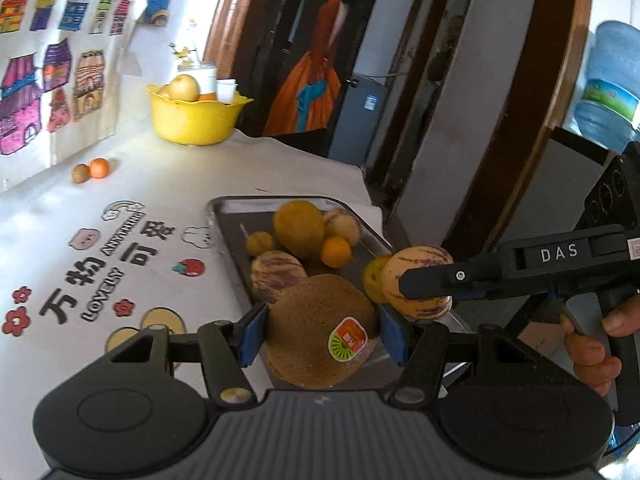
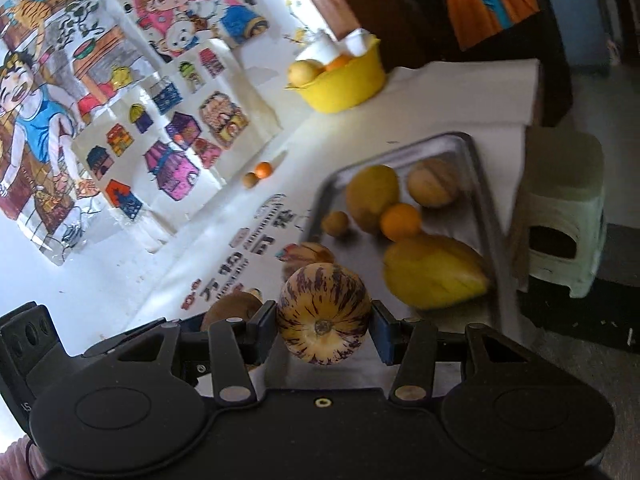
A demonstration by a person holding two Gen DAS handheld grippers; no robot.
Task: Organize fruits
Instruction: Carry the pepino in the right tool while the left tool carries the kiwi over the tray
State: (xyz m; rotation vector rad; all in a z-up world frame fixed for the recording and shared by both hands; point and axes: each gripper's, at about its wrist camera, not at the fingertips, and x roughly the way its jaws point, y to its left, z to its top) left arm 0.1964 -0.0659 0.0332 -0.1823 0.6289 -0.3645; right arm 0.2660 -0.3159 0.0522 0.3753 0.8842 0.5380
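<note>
1. Left wrist view: the left gripper (image 1: 320,334) has its blue-padded fingers (image 1: 251,334) clamped on either side of a brown kiwi (image 1: 316,320) that carries a red and green sticker (image 1: 347,339). The kiwi is held over the near end of a metal tray (image 1: 228,216).
2. On the tray lie a striped melon (image 1: 276,276), a large yellow-green fruit (image 1: 298,228), a small yellow fruit (image 1: 259,243), an orange (image 1: 336,251) and another pale striped fruit (image 1: 342,225), all close together.
3. To the right, the right gripper (image 1: 416,284) comes in from the side, squeezed by a hand (image 1: 592,344), and grips a second striped melon (image 1: 416,304) above the tray's right edge.
4. Right wrist view: the right gripper (image 2: 324,330) holds that striped melon (image 2: 324,314) tight between its fingers (image 2: 266,320), stem end toward the camera, over the table's near edge beside the tray (image 2: 484,208).
5. A yellow star-shaped fruit (image 2: 434,272) lies in the tray just beyond the held melon, blurred.
6. The table (image 1: 168,184) wears a white cloth with printed characters. At its far end stands a yellow bowl (image 1: 192,120) with fruit in it.
7. A small tangerine (image 1: 99,168) and a brown nut-like fruit (image 1: 81,173) sit touching each other near the drawings on the wall, well apart from the tray.
8. A pale plastic stool (image 2: 564,216) stands beside the table.
</note>
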